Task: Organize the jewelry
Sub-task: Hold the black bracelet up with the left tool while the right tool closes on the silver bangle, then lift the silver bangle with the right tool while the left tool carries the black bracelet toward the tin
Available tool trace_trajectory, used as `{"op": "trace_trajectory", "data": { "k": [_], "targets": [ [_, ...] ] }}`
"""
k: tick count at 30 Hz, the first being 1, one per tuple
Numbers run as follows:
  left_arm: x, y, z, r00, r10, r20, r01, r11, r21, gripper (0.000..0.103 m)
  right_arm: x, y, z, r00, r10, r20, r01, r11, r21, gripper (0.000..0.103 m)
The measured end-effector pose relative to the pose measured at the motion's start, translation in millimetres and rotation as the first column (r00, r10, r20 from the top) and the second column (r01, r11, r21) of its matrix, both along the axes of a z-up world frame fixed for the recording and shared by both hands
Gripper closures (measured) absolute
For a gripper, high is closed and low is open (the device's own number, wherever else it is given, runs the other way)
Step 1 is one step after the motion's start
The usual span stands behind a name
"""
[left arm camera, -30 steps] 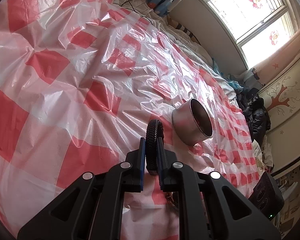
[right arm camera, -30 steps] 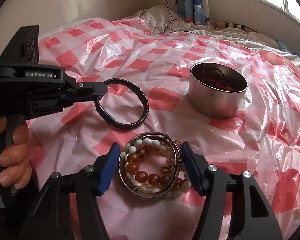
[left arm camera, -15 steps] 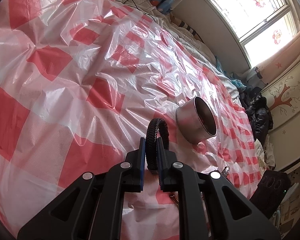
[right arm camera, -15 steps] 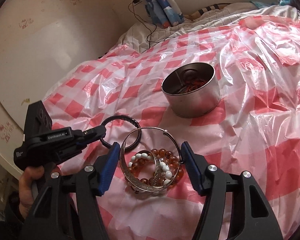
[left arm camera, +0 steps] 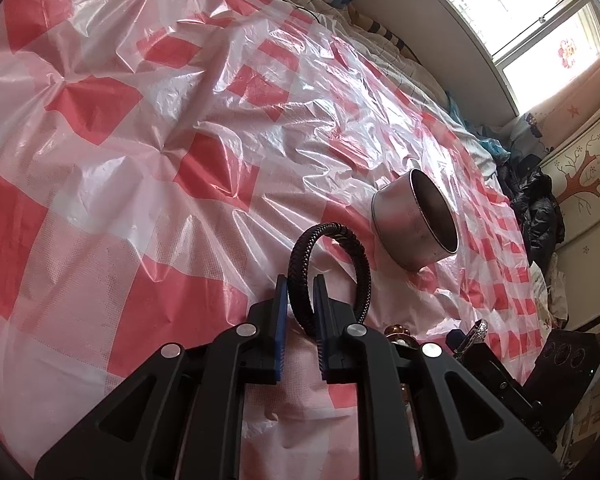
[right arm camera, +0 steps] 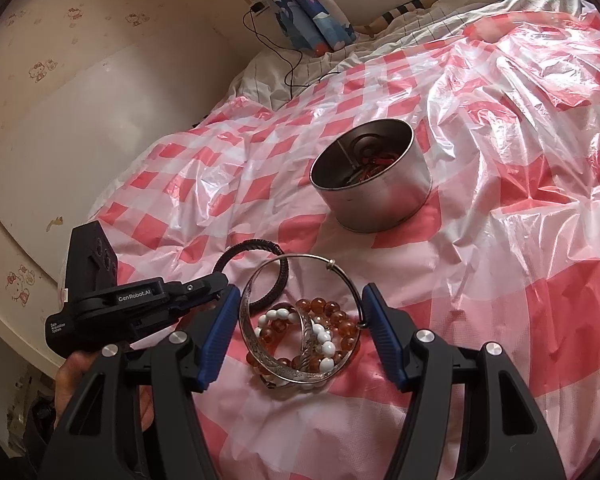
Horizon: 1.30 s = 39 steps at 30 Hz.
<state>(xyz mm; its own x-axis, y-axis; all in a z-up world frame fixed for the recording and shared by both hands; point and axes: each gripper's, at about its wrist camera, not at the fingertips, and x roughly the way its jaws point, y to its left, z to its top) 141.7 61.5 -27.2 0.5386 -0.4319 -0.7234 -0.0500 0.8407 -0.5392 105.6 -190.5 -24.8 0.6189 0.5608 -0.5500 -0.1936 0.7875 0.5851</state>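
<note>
My left gripper (left arm camera: 300, 320) is shut on a black braided bracelet (left arm camera: 332, 264), which stands up as a loop above the sheet. In the right wrist view that left gripper (right arm camera: 204, 288) comes in from the left with the black bracelet (right arm camera: 256, 246). My right gripper (right arm camera: 300, 328) is shut on a silver bangle (right arm camera: 292, 374), tilted up between its blue pads (right arm camera: 216, 336). Amber beads (right arm camera: 332, 312) and white beads (right arm camera: 324, 344) lie inside the ring on the sheet. A round metal tin (right arm camera: 380, 204) with red and dark jewelry inside sits beyond; its wall (left arm camera: 404, 232) also shows from the left.
A crinkled red-and-white checked plastic sheet (left arm camera: 180, 140) covers the bed. A pale wall (right arm camera: 80, 120) and a black cable (right arm camera: 288, 68) lie at the head end. Dark clothes (left arm camera: 540, 216) are piled past the bed's far side, below a window (left arm camera: 540, 12).
My right gripper has rolled and shifted sideways, and the silver bangle now tilts up off the beads. The left gripper has turned a little, so the black bracelet shows as an open loop.
</note>
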Motion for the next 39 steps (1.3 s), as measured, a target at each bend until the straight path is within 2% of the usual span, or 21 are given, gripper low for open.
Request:
{"op": "trace_trajectory", "data": {
  "k": [7, 8, 12, 16, 19, 24, 28, 29, 31, 34, 37, 39],
  "targets": [
    [1, -10, 3, 1.0, -0.027, 0.007, 0.027, 0.996, 0.09, 0.092, 1, -4, -4, 1.0, -0.008, -0.013, 0.008, 1.0, 0.025, 0.042],
    [1, -9, 2, 0.999, -0.032, 0.005, 0.032, 0.997, 0.077, 0.093, 1, -5, -4, 1.0, -0.009, -0.013, 0.009, 1.0, 0.029, 0.042],
    [0, 0, -1, 0.999, -0.044, 0.0, 0.043, 0.995, -0.089, 0.094, 2, -8, -5, 1.0, -0.013, -0.019, 0.014, 0.999, 0.042, 0.042],
    [-3, 9, -2, 0.999, -0.047, 0.014, 0.049, 0.971, -0.236, 0.094, 3, -11, -5, 0.999, -0.023, -0.023, 0.024, 0.998, 0.059, 0.042],
    [-5, 10, -1, 0.999, -0.039, 0.025, 0.045, 0.956, -0.291, 0.094, 1, -15, -3, 0.999, -0.029, -0.016, 0.031, 0.996, 0.082, 0.042],
    [-6, 6, 3, 0.998, -0.04, 0.046, 0.052, 0.954, -0.294, 0.094, 1, -20, 2, 0.999, -0.036, -0.003, 0.036, 0.994, 0.1, 0.042],
    [-5, 7, 3, 0.999, -0.031, 0.044, 0.042, 0.959, -0.28, 0.094, 2, -16, 3, 0.999, -0.038, -0.014, 0.039, 0.998, 0.042, 0.04],
    [-5, 7, 3, 0.999, -0.028, 0.044, 0.039, 0.96, -0.278, 0.094, 2, -12, 4, 0.999, -0.034, -0.011, 0.034, 0.999, 0.018, 0.037],
    [-5, 8, 4, 0.999, -0.023, 0.045, 0.035, 0.963, -0.268, 0.094, 1, 0, 7, 1.0, -0.014, 0.004, 0.014, 0.998, -0.057, 0.024],
    [-5, 8, 5, 0.999, -0.024, 0.042, 0.035, 0.963, -0.266, 0.094, 0, 20, 7, 0.999, 0.028, 0.017, -0.025, 0.986, -0.165, 0.02],
    [-4, 8, 5, 0.999, -0.025, 0.045, 0.036, 0.964, -0.265, 0.094, 3, 28, -1, 1.0, 0.031, -0.006, -0.031, 0.976, -0.217, 0.018],
    [-5, 8, 5, 0.999, -0.025, 0.048, 0.036, 0.964, -0.263, 0.094, 5, 24, -8, 0.999, 0.02, -0.035, -0.027, 0.976, -0.214, 0.018]
  ]
}}
